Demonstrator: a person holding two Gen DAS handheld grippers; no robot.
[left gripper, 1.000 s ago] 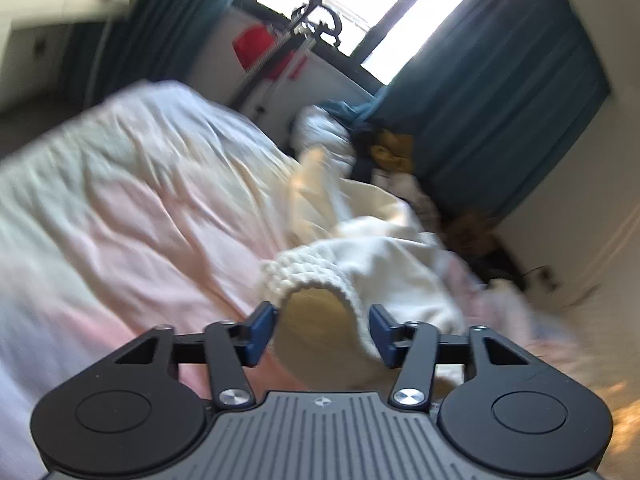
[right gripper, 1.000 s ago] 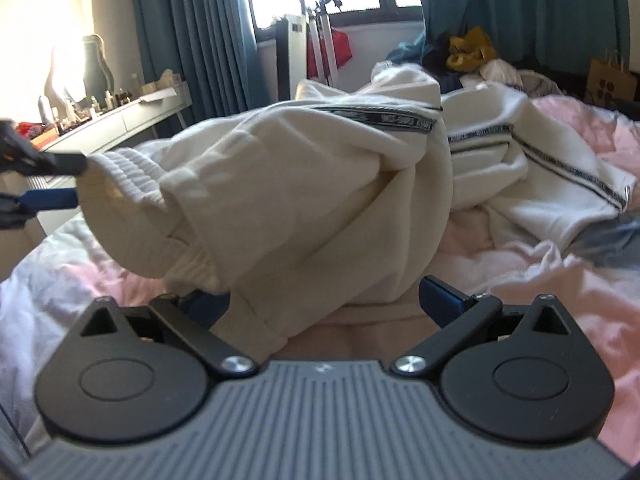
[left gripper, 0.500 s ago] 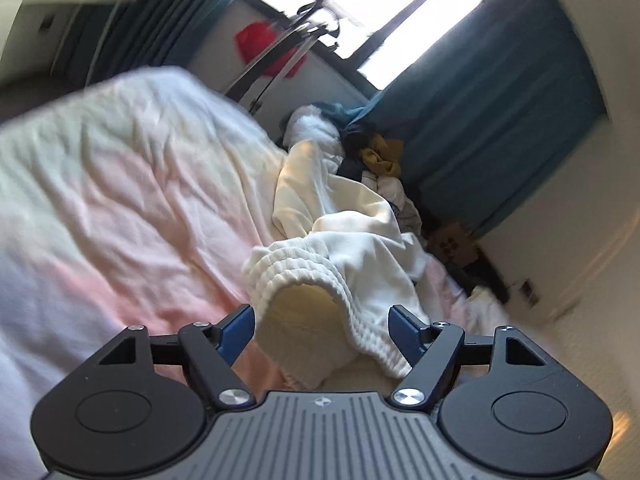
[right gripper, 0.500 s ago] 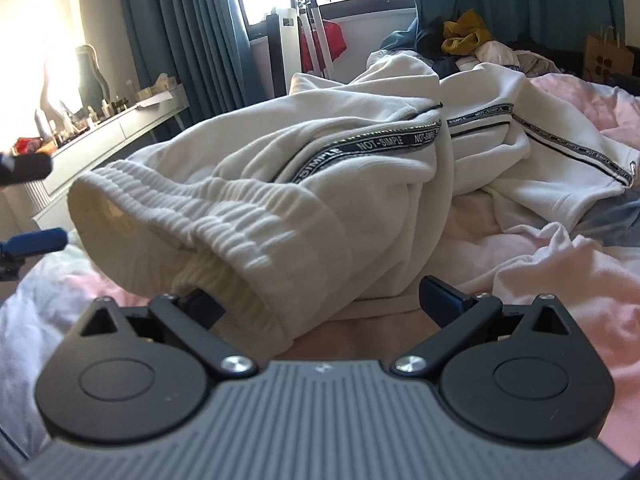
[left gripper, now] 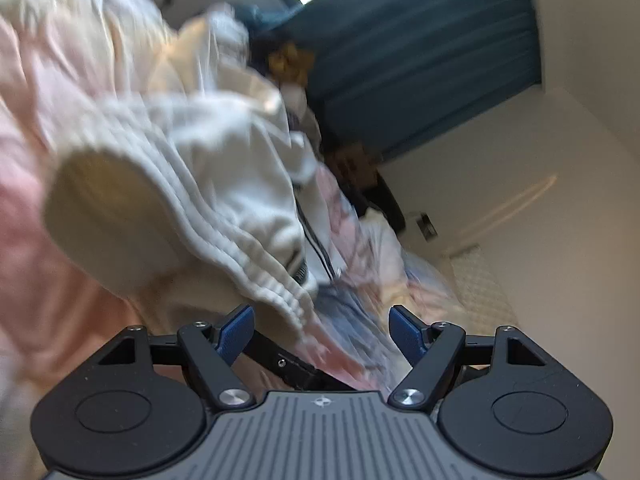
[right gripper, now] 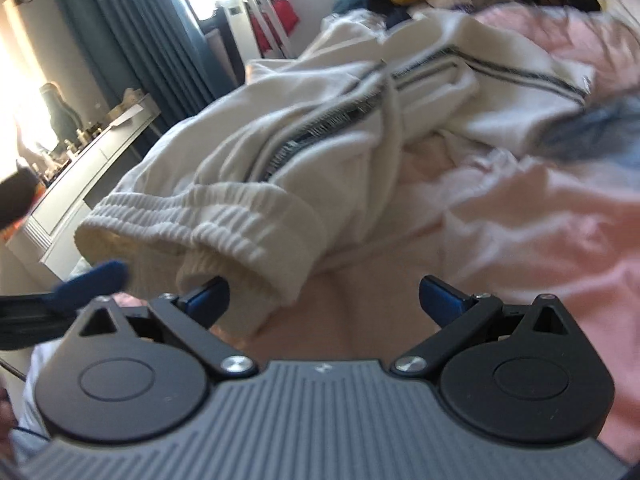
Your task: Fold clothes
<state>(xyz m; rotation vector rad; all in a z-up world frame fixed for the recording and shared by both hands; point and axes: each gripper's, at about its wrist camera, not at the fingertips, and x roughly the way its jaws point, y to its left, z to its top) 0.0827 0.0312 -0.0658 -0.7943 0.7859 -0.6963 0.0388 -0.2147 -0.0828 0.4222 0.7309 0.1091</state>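
The jaws of the left gripper [left gripper: 321, 334] are set wide, nothing gripped. The jaws of the right gripper [right gripper: 324, 300] are likewise spread wide and empty. The ribbed waistband [right gripper: 208, 216] of the white trousers [left gripper: 224, 168] lies just ahead of both, on the pink bedding [right gripper: 540, 216]. Only the right view shows the dresser [right gripper: 92, 160]; only the left, the bare wall [left gripper: 560, 200].

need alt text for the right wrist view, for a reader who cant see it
White sweatpants with dark side stripes lie crumpled on a pink bedspread, their ribbed waistband nearest the camera. The right gripper, jaws open, sits just short of the waistband, with the left gripper's blue fingertip entering at the left. Teal curtains and a bright window fill the blurred background.
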